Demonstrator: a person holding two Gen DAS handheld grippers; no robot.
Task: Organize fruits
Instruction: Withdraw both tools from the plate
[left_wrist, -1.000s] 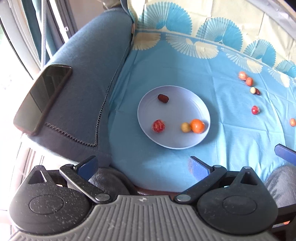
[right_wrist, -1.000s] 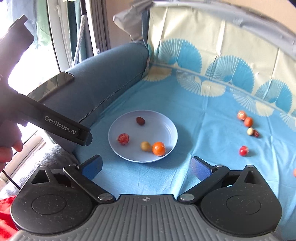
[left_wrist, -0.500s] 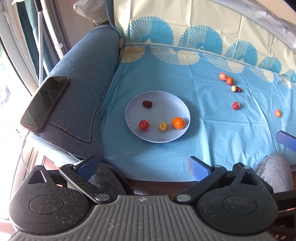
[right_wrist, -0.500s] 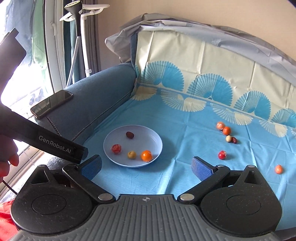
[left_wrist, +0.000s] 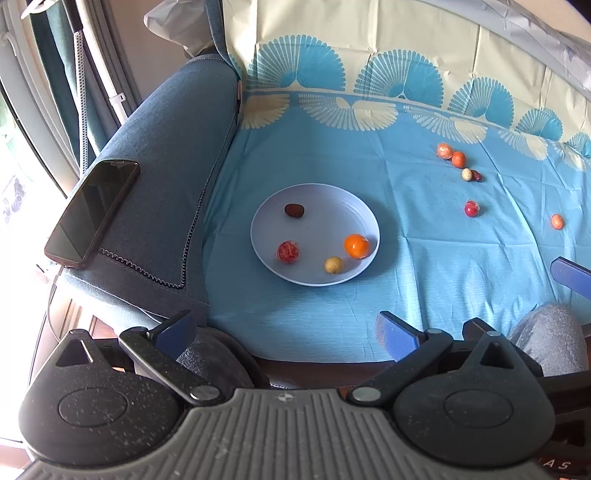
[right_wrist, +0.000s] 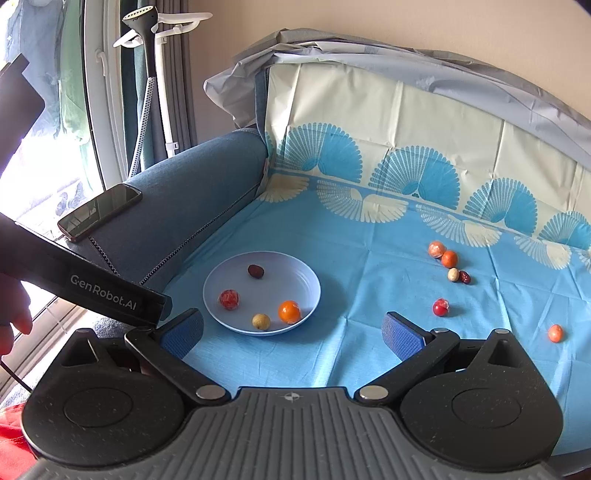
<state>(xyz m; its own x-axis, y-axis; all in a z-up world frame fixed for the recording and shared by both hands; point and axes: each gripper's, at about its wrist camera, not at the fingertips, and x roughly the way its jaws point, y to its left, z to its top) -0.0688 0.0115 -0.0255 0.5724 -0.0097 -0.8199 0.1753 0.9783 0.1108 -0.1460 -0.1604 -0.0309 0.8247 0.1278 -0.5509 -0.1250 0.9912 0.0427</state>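
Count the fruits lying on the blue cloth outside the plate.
6: a cluster of four toward the backrest, one red fruit nearer, one orange fruit far right. None seems hidden.

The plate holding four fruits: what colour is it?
Pale lavender-blue plate, plain and unpatterned; the left wrist view shows it best.

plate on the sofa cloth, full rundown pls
The plate is round, shallow and pale lilac-blue, plastic by the look, with a raised rim. It lies flat on the blue patterned cloth near the sofa armrest. It holds four small fruits, apart from one another: a dark brown one at the back, a red one, a yellowish one and an orange one. No gripper touches it.
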